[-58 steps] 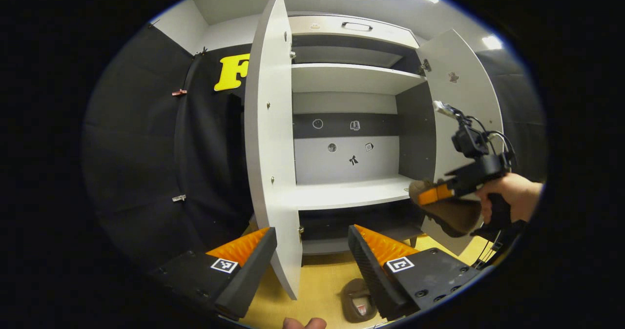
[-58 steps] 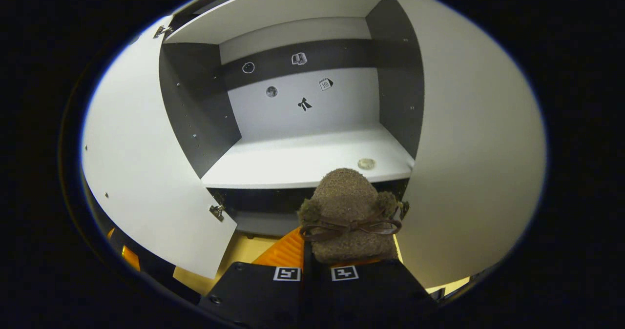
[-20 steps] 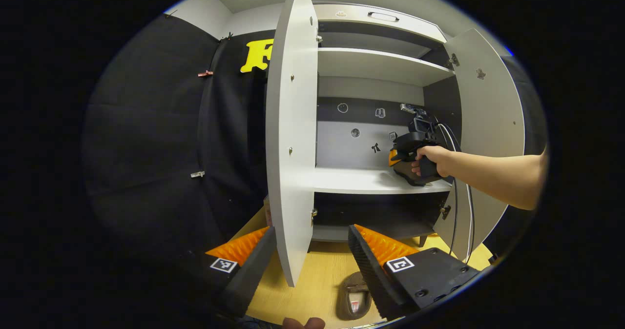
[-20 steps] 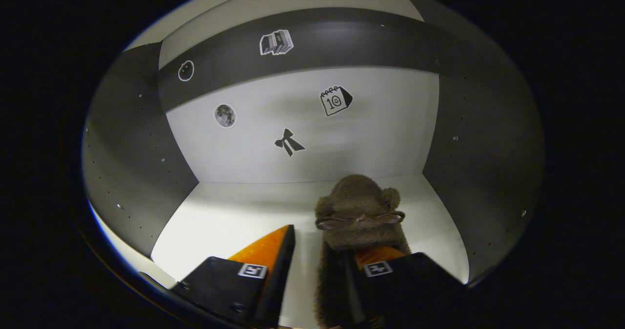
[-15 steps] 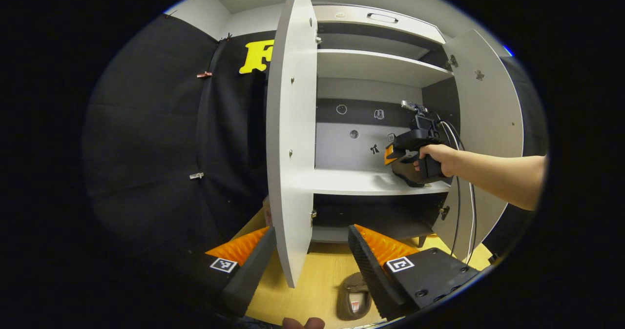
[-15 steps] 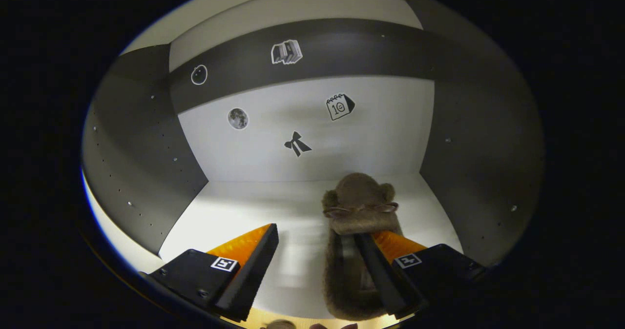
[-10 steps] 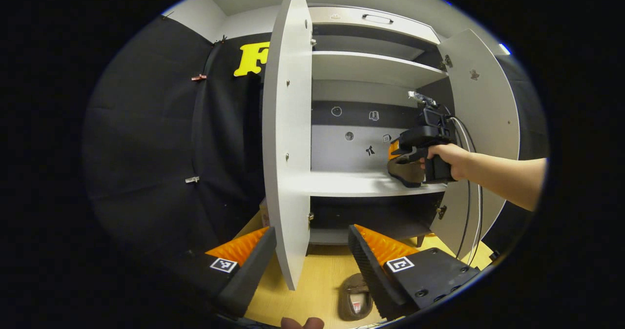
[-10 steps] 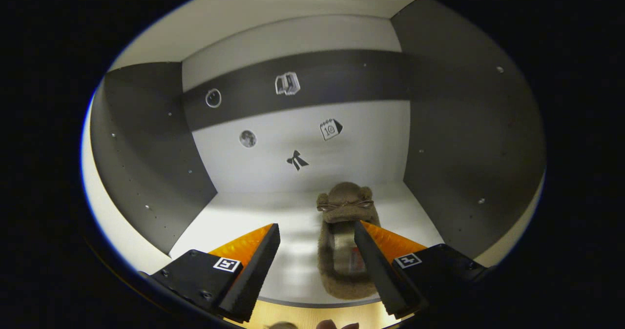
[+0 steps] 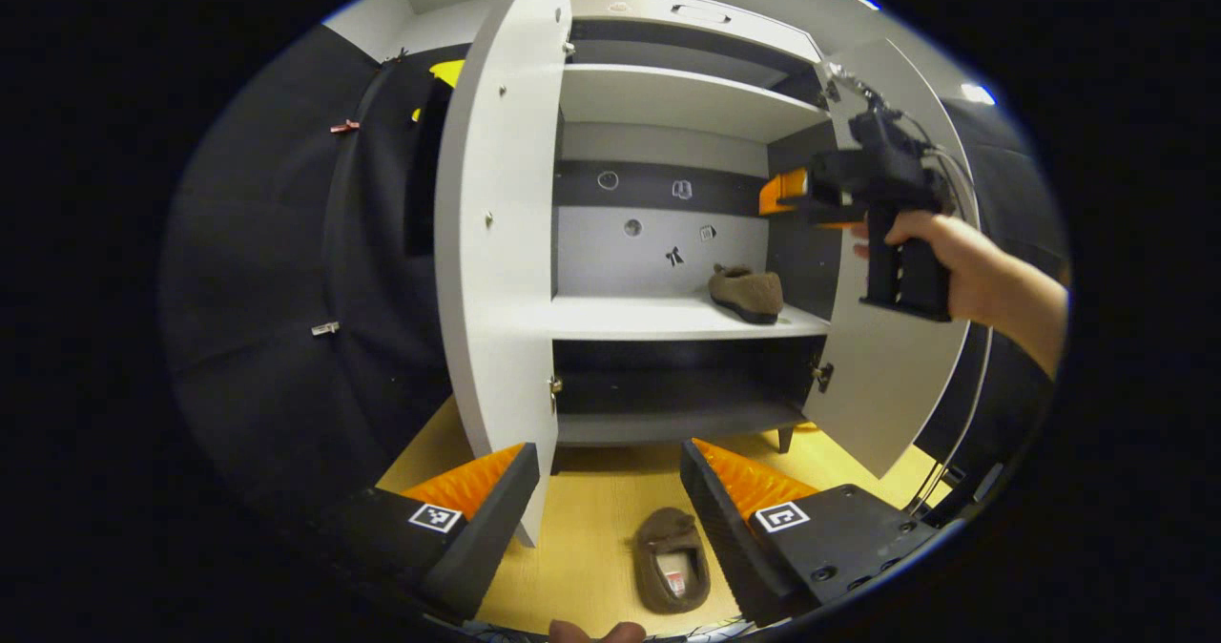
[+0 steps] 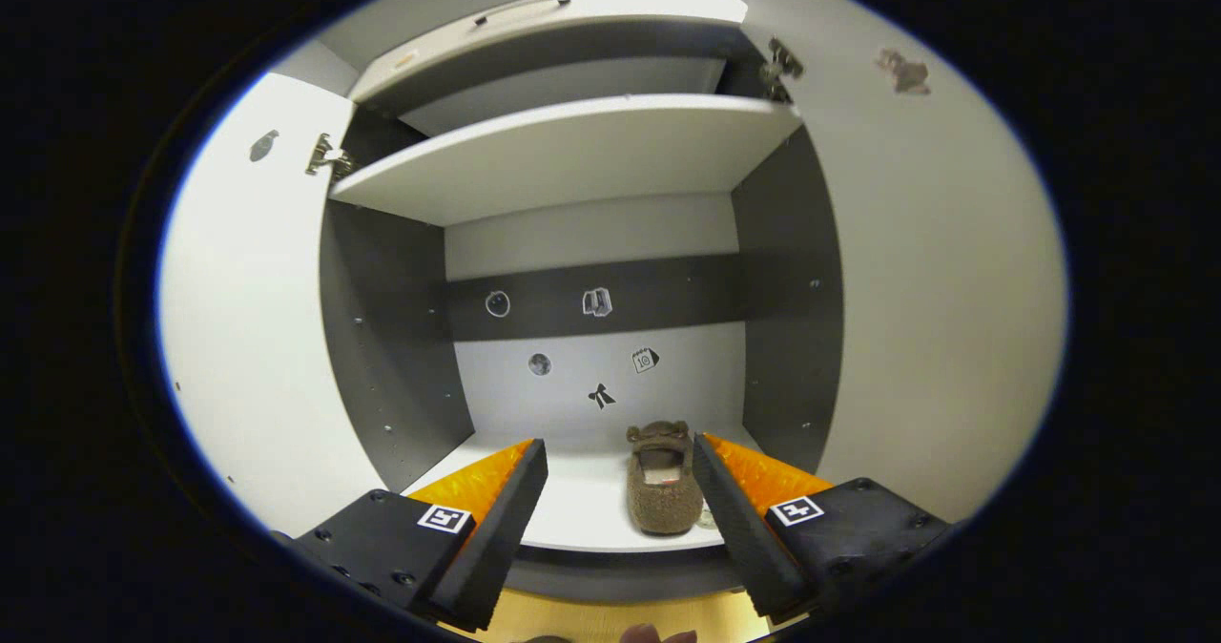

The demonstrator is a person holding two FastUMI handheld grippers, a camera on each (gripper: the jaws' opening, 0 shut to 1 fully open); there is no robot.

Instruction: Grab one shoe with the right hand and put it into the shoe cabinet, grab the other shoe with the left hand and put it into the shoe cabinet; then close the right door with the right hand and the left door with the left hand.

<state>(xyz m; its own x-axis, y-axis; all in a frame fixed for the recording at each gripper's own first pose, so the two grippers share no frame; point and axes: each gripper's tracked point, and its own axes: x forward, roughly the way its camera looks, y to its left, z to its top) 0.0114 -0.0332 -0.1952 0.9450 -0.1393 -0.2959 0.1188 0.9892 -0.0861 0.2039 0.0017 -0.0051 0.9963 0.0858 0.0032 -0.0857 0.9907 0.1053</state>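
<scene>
Yellow floor (image 9: 610, 490) before open shoe cabinet (image 9: 668, 99), both doors swung wide. First shoe (image 10: 660, 490) rests on middle shelf (image 9: 658, 319), right side. Second shoe (image 9: 672, 559) lies on floor between my left tool (image 9: 606, 500) fingers. Left tool open, empty. My right tool (image 10: 615, 495) open, empty, raised before cabinet, apart from shelved shoe.

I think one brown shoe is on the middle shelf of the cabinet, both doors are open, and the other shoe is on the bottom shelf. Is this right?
Not quite. The other shoe lies on the yellow floor in front of the cabinet, not on the bottom shelf; the left gripper view shows it. The rest holds: one brown shoe is on the middle shelf, and the left door and right door are open.
</scene>
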